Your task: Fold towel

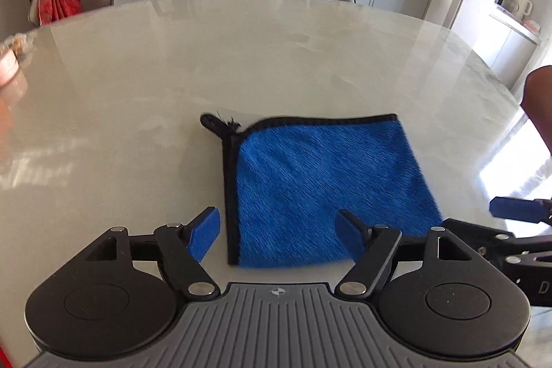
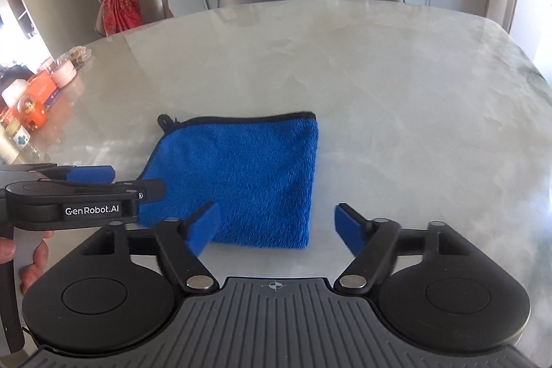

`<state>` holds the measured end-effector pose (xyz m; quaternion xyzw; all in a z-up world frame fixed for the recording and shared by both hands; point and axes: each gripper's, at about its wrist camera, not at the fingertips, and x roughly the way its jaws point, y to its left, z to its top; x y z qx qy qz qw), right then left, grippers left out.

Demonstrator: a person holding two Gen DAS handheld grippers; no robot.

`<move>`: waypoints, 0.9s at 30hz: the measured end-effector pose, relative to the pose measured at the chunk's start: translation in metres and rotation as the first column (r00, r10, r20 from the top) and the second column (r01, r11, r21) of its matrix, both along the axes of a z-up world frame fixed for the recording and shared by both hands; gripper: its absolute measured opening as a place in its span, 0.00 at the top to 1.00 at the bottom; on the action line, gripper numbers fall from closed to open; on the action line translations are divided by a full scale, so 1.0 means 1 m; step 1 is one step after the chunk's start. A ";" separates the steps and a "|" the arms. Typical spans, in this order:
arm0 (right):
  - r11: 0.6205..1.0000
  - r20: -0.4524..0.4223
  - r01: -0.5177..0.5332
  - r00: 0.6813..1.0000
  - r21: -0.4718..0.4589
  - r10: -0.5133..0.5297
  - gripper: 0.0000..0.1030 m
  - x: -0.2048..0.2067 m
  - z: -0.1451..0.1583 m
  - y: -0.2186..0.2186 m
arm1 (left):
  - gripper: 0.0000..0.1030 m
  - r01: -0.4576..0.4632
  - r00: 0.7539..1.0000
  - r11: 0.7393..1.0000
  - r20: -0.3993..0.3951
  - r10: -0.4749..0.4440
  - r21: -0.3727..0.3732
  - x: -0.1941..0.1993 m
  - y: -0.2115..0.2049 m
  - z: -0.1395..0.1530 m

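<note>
Two handheld claws hover over a pale, glossy marble-look table (image 1: 276,57), both angled down twd a small blue towel (image 1: 321,185).

Left claw (image 1: 277,231): jaws spread wide, nothing between the pads, holding nothing. The towel lies flat on the table just ahead of it and slightly to its right; the towel's black-bound left edge runs between the two fingers, and the right finger overlaps the cloth in view. Can't tell if that pad touches or hangs above it.

Right claw (image 2: 276,226): jaws also wide open, empty. The towel lies ahead and to its left; its near right corner sits between the fingers. The left claw shows at this view's left edge, w/ a person's hand (image 2: 32,259) on its handle.

Towel looks already folded into a compact rectangle, black trim along the far edge, a small hang loop (image 1: 210,121) at the far-left corner.

Handling, as a guess: plush microfibre, v. light, limp, no stiffness; layers may slide apart on the slick table. Best pinched at corners or along the bound edge, catching all layers, one claw per corner.
</note>
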<state>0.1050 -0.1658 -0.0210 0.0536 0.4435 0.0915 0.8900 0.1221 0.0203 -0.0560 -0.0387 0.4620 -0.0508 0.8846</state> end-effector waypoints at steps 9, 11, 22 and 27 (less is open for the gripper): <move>0.993 -0.074 0.113 0.991 -0.025 -0.115 0.10 -0.027 0.012 -0.002 | 0.25 -0.021 1.000 0.999 0.003 0.021 0.038 -0.044 0.003 0.019; 0.993 -0.073 0.108 0.991 -0.042 -0.111 0.08 -0.033 0.014 0.001 | 0.24 -0.034 0.999 0.999 -0.011 0.035 0.023 -0.050 0.005 0.019; 0.989 -0.075 0.079 0.993 -0.124 -0.089 0.05 -0.055 0.020 0.011 | 0.14 -0.055 0.998 0.998 -0.036 0.056 0.030 -0.070 0.000 0.018; 0.982 -0.077 0.081 0.992 -0.172 -0.096 0.05 -0.058 0.019 0.011 | 0.11 -0.062 0.997 0.998 -0.037 0.063 0.026 -0.072 -0.002 0.018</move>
